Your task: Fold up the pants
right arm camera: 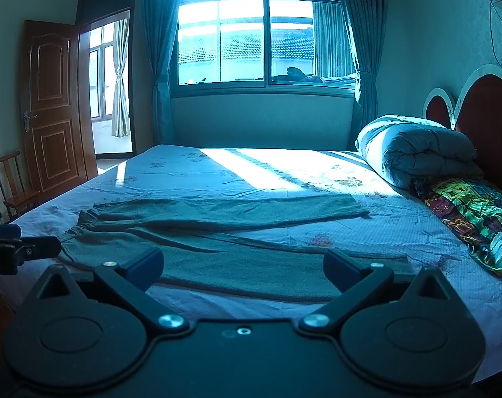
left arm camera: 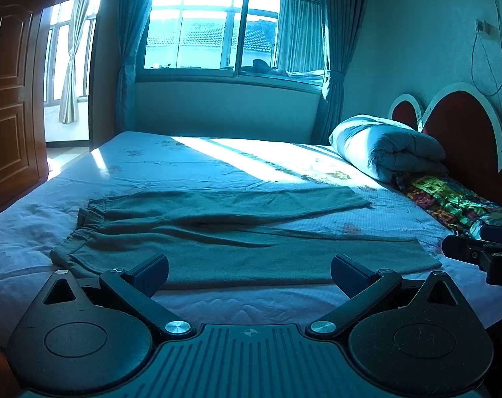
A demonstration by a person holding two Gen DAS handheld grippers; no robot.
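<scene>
Grey-green pants (left arm camera: 217, 232) lie flat on the bed, waistband to the left, both legs spread out to the right; they also show in the right wrist view (right arm camera: 224, 235). My left gripper (left arm camera: 250, 273) is open and empty, hovering at the near edge of the closer leg, toward the waistband side. My right gripper (right arm camera: 243, 267) is open and empty over the near edge of the same leg, toward the cuff. Each gripper shows at the edge of the other's view: the right one in the left wrist view (left arm camera: 479, 253) and the left one in the right wrist view (right arm camera: 22, 248).
The bed (left arm camera: 184, 162) has a light floral sheet. A rolled duvet (left arm camera: 383, 146) and a colourful cloth (left arm camera: 456, 202) lie by the red headboard (left arm camera: 463, 132) on the right. A window with curtains is behind, a wooden door (right arm camera: 51, 106) and chair (right arm camera: 15, 182) at left.
</scene>
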